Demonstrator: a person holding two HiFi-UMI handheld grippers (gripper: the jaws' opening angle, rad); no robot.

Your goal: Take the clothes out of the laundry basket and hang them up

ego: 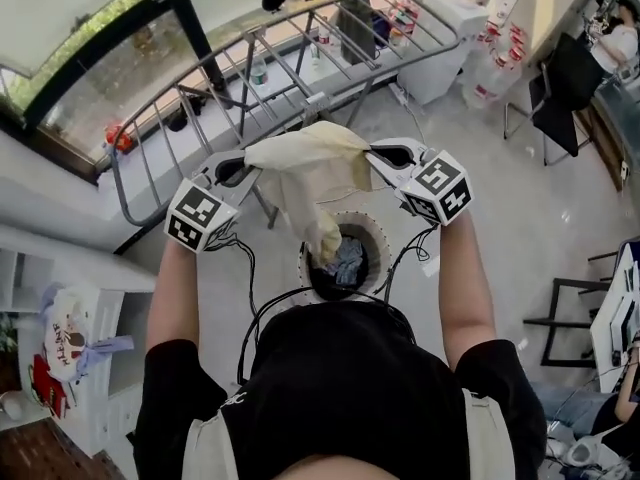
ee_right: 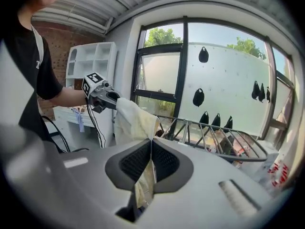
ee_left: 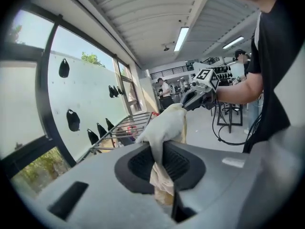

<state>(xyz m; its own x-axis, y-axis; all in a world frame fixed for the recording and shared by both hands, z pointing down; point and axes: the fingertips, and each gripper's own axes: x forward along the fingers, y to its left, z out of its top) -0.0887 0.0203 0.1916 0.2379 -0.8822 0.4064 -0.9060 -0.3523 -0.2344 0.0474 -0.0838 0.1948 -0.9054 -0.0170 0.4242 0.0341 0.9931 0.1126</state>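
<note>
The left gripper (ego: 248,169) and the right gripper (ego: 377,158) each pinch one end of the cream cloth (ego: 305,160). The laundry basket (ego: 383,242) is below them and the drying rack (ego: 268,76) is ahead.

Both arms reach forward from the lower middle of the head view, the left forearm (ego: 172,298) and right forearm (ego: 465,288) bare and roughly parallel. The left gripper (ego: 243,171) and right gripper (ego: 383,158) sit level at mid-frame, tips turned inward toward each other, their marker cubes (ego: 200,216) facing up. Each gripper's fingers (ee_left: 183,163) are pressed together on an edge of the cream garment (ego: 305,168), which spans the gap between them.
</note>
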